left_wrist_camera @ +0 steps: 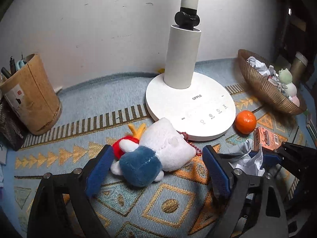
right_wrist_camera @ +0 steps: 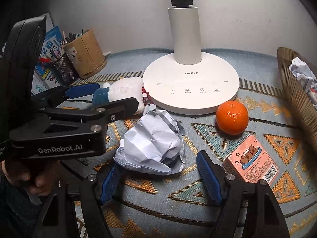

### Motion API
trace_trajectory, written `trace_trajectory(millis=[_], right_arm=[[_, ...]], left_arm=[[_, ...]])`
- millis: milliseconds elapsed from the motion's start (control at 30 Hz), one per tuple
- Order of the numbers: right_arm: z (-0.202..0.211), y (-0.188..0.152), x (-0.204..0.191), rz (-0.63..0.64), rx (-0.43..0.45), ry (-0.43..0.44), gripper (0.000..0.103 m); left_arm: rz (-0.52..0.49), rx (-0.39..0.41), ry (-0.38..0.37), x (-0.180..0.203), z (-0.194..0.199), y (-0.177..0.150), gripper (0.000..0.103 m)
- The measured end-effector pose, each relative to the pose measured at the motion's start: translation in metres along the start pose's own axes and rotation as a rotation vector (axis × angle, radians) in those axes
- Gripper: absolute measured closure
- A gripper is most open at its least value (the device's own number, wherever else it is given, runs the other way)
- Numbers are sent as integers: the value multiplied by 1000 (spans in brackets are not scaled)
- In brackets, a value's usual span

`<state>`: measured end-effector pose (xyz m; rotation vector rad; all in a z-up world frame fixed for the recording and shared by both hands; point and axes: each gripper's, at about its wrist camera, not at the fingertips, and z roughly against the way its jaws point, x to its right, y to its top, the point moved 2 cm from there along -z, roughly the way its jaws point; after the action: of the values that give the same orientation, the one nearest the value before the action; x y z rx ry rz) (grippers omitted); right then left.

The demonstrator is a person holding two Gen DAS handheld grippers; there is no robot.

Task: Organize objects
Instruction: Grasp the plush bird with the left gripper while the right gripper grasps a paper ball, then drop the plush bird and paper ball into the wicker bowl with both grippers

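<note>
A white, blue and red plush toy (left_wrist_camera: 154, 150) lies on the patterned mat in front of the lamp base. My left gripper (left_wrist_camera: 156, 154) is open, its blue pads on either side of the toy; it also shows in the right wrist view (right_wrist_camera: 113, 95). A crumpled paper ball (right_wrist_camera: 152, 142) lies on the mat. My right gripper (right_wrist_camera: 158, 164) is open around its near end. An orange (right_wrist_camera: 231, 117) and a pink carton (right_wrist_camera: 251, 160) lie to the right.
A white lamp base (left_wrist_camera: 190, 107) stands behind the toy. A woven basket (left_wrist_camera: 263, 87) with paper and plush toys sits at the right. A wooden pen holder (left_wrist_camera: 33, 95) and a mesh holder (right_wrist_camera: 63, 69) stand at the left by the wall.
</note>
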<state>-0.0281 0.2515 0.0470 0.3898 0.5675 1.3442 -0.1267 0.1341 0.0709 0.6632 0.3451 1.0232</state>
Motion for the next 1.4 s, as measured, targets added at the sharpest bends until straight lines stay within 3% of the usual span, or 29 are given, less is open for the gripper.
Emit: trace_trajectory(millis=[33,67,100,133,167,200,333,467,567,667,800,933,1067,1167,1400], right_arm=[[0,1,0,3,12,-4,30],[-1,2,-1,9,20,-2,37],[-2,3,-3,15,16,9,53],[-2,3,-4,18,13,23,55],[0,3,-4,20,26,23,70],[2,2,-4,23,32,26,71],[18,-1,2,-2,66,62,71],[67,-16,11,-2,111,105,71],[109,-44,24,43,148,92,71],[134,-77,46,74,170,24,71],[132,-108,71,32,132,-28,70],[127,-125,74,30,103,-68,69],[131,-126,77,11,124,-89,40],[137,-126,78,6,153,-87,38],[127,-125,75,4,96,-104,37]], left_arm=[[-4,-10,8,2,-4,-1,34],[-1,1,7,1,-7,-1,35],[1,16,0,1,-6,-1,38],[-7,23,2,2,-4,-3,39],[-18,29,8,3,-3,-3,41],[-26,31,16,5,-2,-4,42],[-10,40,-16,13,15,-8,42],[-3,89,-58,42,58,-20,42],[9,119,-92,71,86,-36,42],[39,157,-123,97,100,-54,42],[121,154,-186,119,91,-66,42],[133,127,-218,134,75,-76,42],[133,104,-231,138,67,-83,42],[152,112,-261,135,68,-83,42],[111,109,-237,143,67,-84,42]])
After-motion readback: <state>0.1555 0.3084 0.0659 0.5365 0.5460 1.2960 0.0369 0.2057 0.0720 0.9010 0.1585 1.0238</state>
